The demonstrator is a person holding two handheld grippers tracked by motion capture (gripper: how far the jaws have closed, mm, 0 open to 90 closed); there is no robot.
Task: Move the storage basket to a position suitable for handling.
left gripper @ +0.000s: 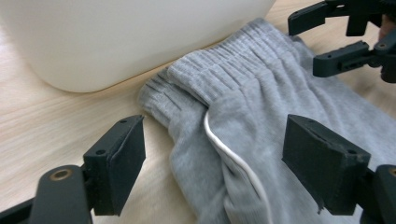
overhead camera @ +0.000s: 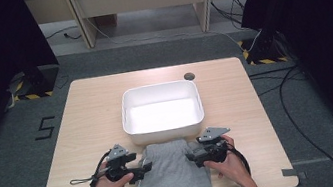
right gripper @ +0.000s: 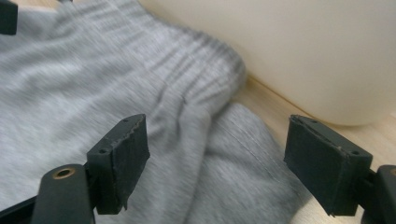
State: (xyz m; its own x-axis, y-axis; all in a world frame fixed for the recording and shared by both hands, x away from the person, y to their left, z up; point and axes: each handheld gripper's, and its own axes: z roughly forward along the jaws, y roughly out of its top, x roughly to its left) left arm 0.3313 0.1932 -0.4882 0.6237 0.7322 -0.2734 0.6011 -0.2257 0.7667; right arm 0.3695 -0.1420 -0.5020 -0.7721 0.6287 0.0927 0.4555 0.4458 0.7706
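Folded grey sweatpants (overhead camera: pixel 173 172) lie at the table's front edge, their ribbed waistband (left gripper: pixel 224 70) against the white tub (overhead camera: pixel 162 111). A white drawstring (left gripper: pixel 233 158) runs along their left side. My left gripper (overhead camera: pixel 145 168) stands open at the garment's left edge, its jaws straddling the waistband corner (left gripper: pixel 161 100). At the right edge my right gripper (overhead camera: pixel 190 156) is open too, its jaws on either side of the other waistband corner (right gripper: pixel 219 79). The right gripper (left gripper: pixel 322 39) also appears at the top right of the left gripper view.
The empty white tub's wall (right gripper: pixel 322 51) stands just behind the waistband. A small dark round spot (overhead camera: pixel 189 76) marks the table behind the tub. Bare wood (overhead camera: pixel 88 121) lies left and right of the tub. Cables (overhead camera: pixel 288 104) trail on the floor to the right.
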